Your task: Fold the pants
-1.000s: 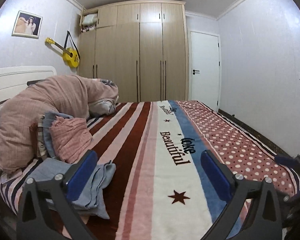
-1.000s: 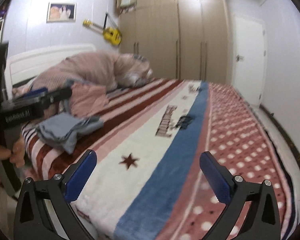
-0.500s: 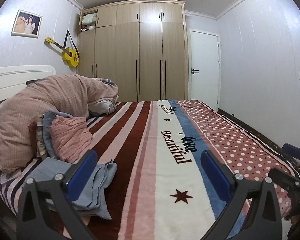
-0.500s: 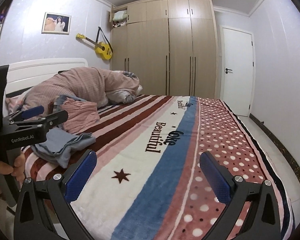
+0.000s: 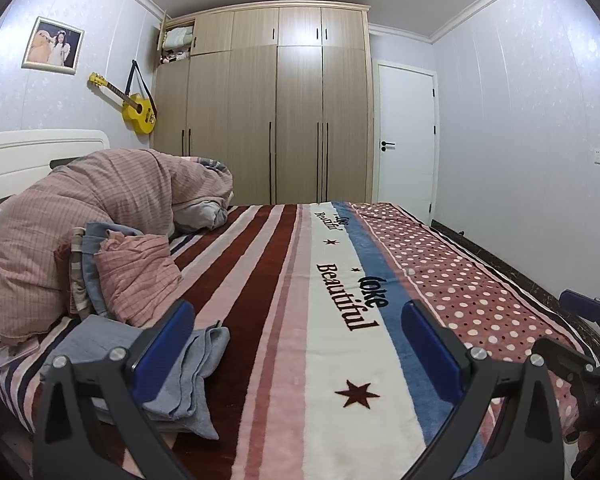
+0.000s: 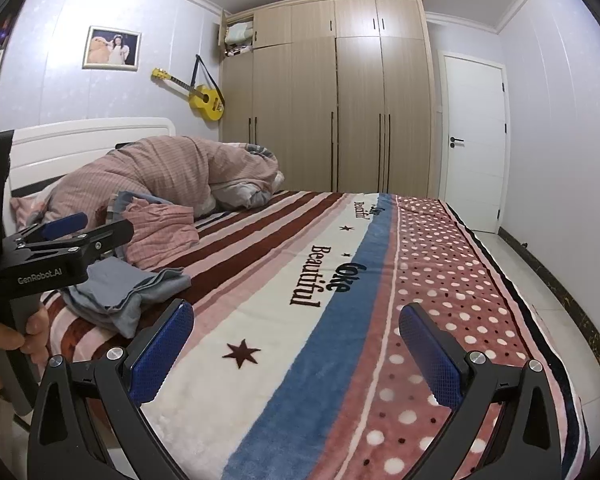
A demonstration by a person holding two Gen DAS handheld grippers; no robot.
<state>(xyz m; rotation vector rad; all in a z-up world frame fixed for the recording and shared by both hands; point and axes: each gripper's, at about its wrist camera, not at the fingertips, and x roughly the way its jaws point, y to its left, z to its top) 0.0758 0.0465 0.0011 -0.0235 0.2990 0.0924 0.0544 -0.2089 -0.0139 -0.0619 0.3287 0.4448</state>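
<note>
The grey-blue pants point(image 5: 192, 354) lie crumpled near the bed's front left edge, also seen as a bunched heap of pants point(image 6: 126, 290) in the right wrist view. My left gripper point(image 5: 296, 320) hovers open above the striped blanket point(image 5: 284, 280), its left finger in front of the pants and nothing between its pads. A hand point(image 6: 4, 344) holds that left gripper point(image 6: 100, 226) just over the pants. My right gripper point(image 6: 296, 316) is open and empty over the blanket's front middle, well right of the pants. The right gripper point(image 5: 560, 324) shows at the left wrist view's right edge.
A pink quilt heap point(image 5: 100, 208) and a pink crumpled cloth point(image 5: 136, 276) lie behind the pants by the white headboard point(image 6: 92, 140). A wardrobe point(image 5: 276, 120) and door point(image 5: 404, 140) stand at the far wall. Tiled floor point(image 6: 540, 280) runs along the bed's right side.
The right wrist view has levelled out from a tilted, blurred look and pulled back a little. The left gripper has shifted slightly. Both grippers stay open and empty.
</note>
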